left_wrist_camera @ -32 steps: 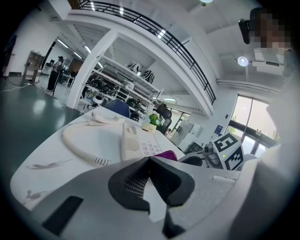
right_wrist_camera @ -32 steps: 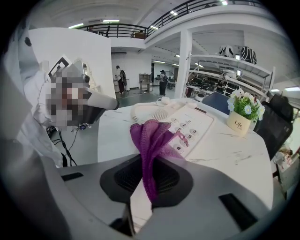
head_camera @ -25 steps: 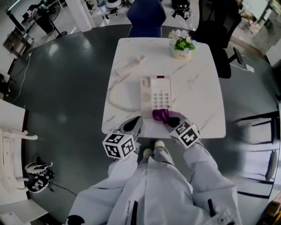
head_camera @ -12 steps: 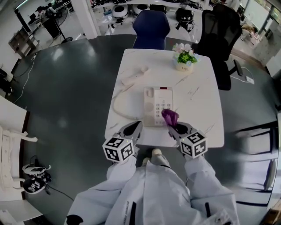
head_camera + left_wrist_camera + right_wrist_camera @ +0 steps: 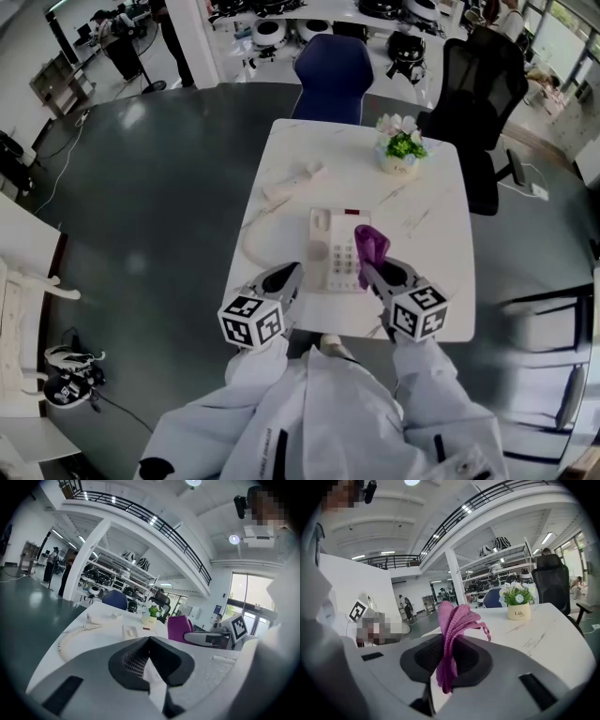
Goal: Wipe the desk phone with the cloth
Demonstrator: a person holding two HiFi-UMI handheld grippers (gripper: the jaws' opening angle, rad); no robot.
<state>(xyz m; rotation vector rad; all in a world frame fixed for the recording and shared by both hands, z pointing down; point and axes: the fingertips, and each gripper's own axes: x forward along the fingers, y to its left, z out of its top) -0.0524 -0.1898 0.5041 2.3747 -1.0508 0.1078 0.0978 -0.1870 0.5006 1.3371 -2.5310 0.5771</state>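
Since a second ago the right claw (image 5: 367, 270) has carried the purple cloth (image 5: 371, 244) from the desk phone's (image 5: 330, 248) near corner up along its right side, jaws pinched on the fabric so a loose tuft stands free for wiping. The handset (image 5: 293, 176) lies aside on the table (image 5: 427, 234), baring the cradle. The left claw (image 5: 287, 275) rests closed on nothing near the front edge.

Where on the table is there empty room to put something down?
The biggest bare patch of table lies on the right, between the phone, the flower pot and that edge. The left is crowded by the handset and its cord.
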